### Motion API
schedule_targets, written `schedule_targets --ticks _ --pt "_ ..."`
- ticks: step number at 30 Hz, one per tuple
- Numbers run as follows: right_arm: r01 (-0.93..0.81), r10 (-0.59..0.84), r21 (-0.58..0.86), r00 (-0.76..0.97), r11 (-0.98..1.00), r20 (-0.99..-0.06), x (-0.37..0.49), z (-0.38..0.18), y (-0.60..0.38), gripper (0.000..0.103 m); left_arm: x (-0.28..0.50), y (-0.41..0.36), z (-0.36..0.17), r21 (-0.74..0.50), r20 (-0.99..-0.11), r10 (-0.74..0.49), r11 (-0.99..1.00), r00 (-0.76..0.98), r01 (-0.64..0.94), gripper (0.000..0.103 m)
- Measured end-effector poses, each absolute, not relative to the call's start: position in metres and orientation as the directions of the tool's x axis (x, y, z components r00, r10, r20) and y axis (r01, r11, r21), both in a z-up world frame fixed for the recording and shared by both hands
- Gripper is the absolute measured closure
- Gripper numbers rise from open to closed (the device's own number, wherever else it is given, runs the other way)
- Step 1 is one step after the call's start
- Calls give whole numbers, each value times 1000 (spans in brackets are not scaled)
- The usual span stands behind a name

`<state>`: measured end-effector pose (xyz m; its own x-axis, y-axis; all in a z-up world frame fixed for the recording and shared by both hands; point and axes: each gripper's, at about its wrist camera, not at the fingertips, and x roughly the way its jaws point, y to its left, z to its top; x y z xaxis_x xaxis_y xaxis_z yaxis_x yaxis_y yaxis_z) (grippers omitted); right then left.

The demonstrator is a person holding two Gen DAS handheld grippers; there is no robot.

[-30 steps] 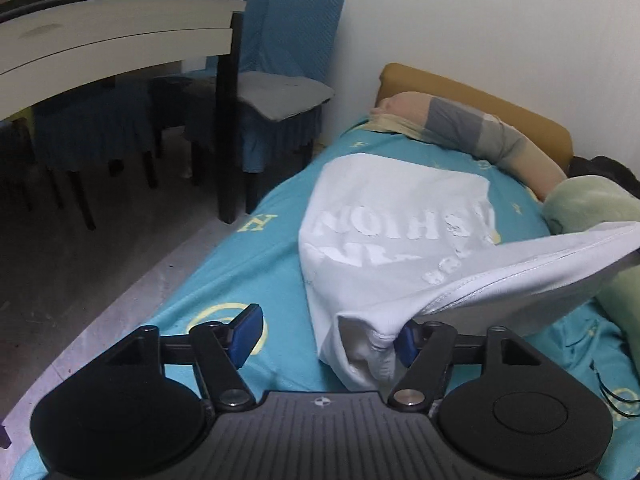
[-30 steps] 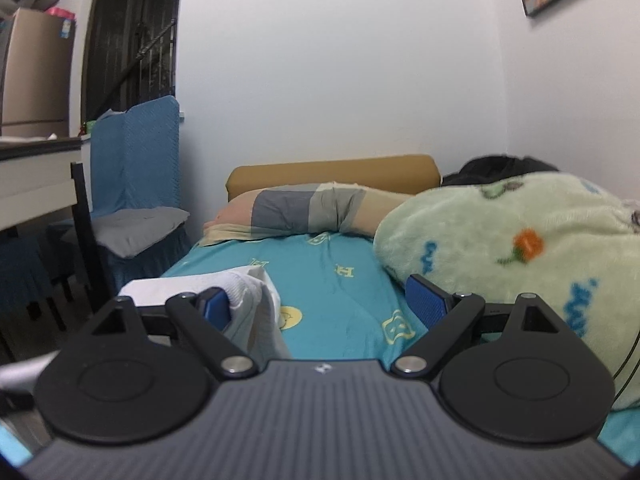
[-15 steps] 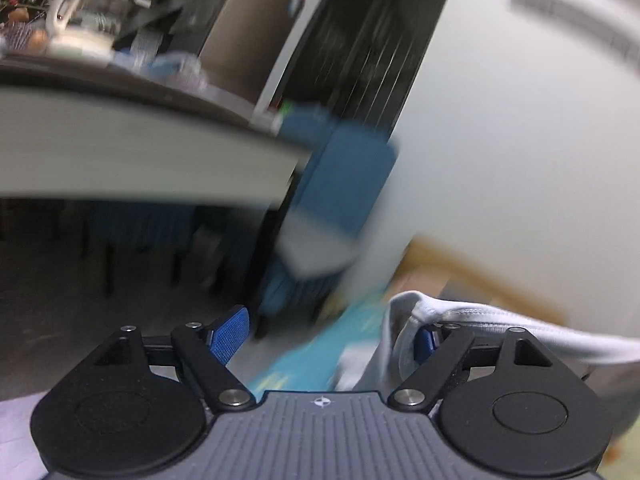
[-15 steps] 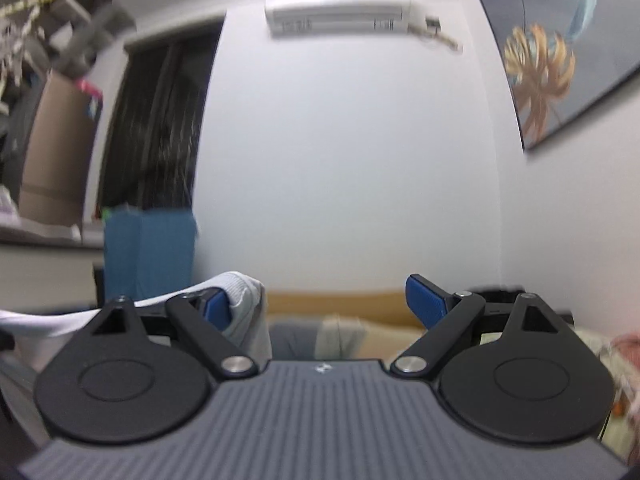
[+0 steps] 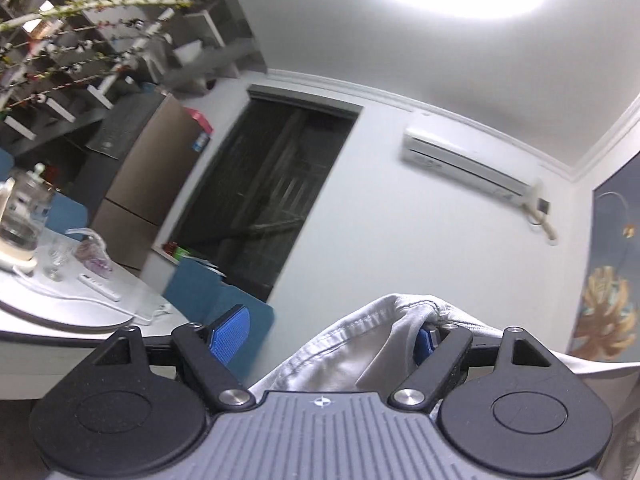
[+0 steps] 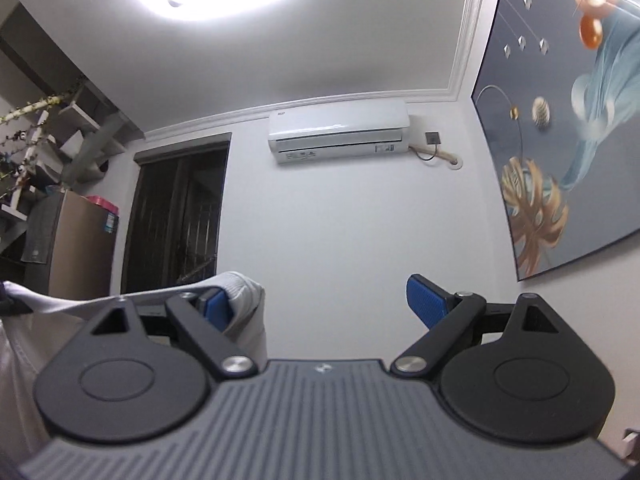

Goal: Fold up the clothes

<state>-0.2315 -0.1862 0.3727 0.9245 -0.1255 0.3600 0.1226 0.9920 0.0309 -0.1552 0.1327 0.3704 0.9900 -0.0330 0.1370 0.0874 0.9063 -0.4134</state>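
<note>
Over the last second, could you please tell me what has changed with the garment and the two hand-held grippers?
Both hand-held grippers tilted upward: a second ago they looked along the bed, now at the ceiling light and air conditioner. The white garment rose off the bed with them. Unchanged: the fabric hangs over the left hand-held gripper's right finger and the right hand-held gripper's left finger, jaws spread wide.

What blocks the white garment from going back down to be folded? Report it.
Nothing visible. Both views are tilted up at the wall and ceiling, so the surface below is out of frame. The white garment hangs draped over one finger of the left gripper and one of the right gripper, both spread open.
</note>
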Motion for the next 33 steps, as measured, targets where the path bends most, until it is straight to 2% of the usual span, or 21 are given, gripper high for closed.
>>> schedule_targets --ticks 5,11,20,25,29,33 --pt "164 -154 1 923 986 354 -250 389 -187 12 -174 135 392 -427 88 -73 898 993 104 20" --pt "215 -205 -9 941 977 269 -193 354 -197 12 -104 114 355 -411 17 -71 909 997 71 20" --pt "240 -240 -61 971 969 11 35 240 -242 13 119 63 225 -355 -168 -44 935 985 -19 19" --pt "246 -254 -76 960 966 -119 181 167 -261 13 273 45 128 -296 -298 -6 951 955 -86 19" --pt "220 -235 -91 948 971 -213 298 81 -272 13 393 36 36 -202 -389 32 972 921 -119 19" --pt "178 -200 -95 919 979 -341 391 -19 -279 13 488 33 -67 -173 -515 39 974 856 -148 19"
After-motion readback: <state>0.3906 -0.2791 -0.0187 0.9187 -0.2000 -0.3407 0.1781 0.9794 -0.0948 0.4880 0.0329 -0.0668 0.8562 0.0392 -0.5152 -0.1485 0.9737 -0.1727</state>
